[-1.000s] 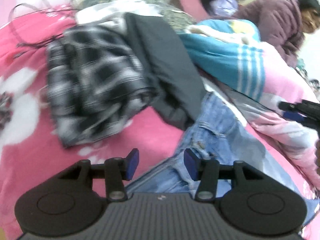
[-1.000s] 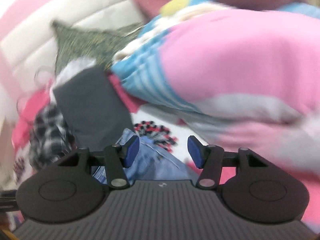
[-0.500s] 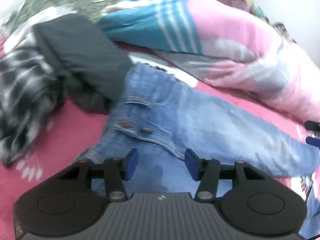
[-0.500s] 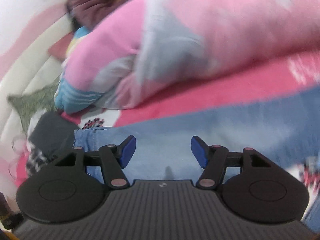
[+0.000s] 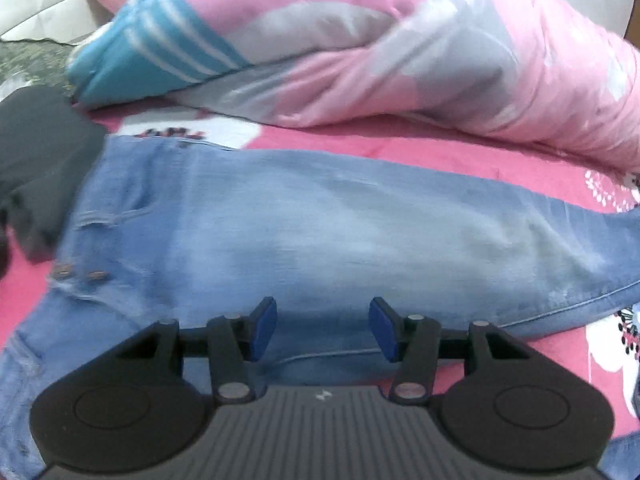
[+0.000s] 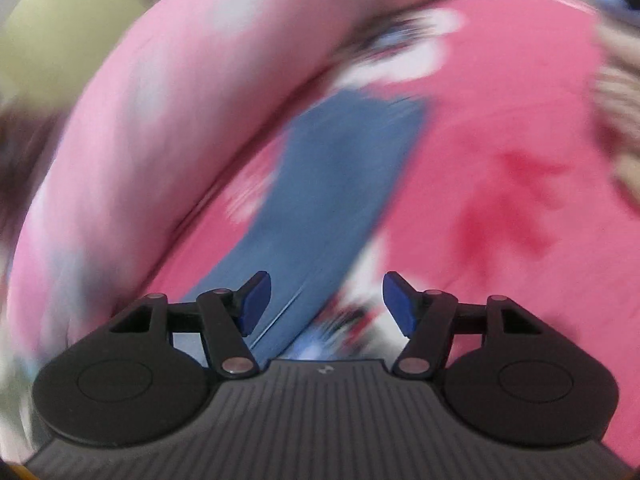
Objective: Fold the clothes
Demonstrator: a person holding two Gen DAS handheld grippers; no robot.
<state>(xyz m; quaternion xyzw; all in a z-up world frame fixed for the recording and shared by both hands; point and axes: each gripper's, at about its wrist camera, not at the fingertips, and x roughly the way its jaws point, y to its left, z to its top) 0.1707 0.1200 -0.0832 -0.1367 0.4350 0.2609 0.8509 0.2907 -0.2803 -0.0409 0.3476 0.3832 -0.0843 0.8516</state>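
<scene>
**Jeans laid out lengthwise on a pink bed**

A bed covered in a pink flowered sheet (image 5: 400,152) fills both views, with a rolled pink, grey and blue-striped quilt (image 5: 360,52) banked along its far side. A pair of light blue jeans (image 5: 320,224) lies flat on the sheet, its long axis running across the left wrist view: the waistband and buttons sit at the left, beside a dark grey garment (image 5: 36,160), and the legs taper away to the right. The legs appear to lie one against the other, a lay that would suit a fold across the middle, though the pictures do not settle how far the folding has gone. The left gripper (image 5: 322,328) hangs over the near edge of the denim around the thigh, its jaws apart and holding nothing. The right gripper (image 6: 326,306), seen through heavy motion blur, also stands spread and empty above the lower leg, which stretches away from it toward the quilt.
</scene>
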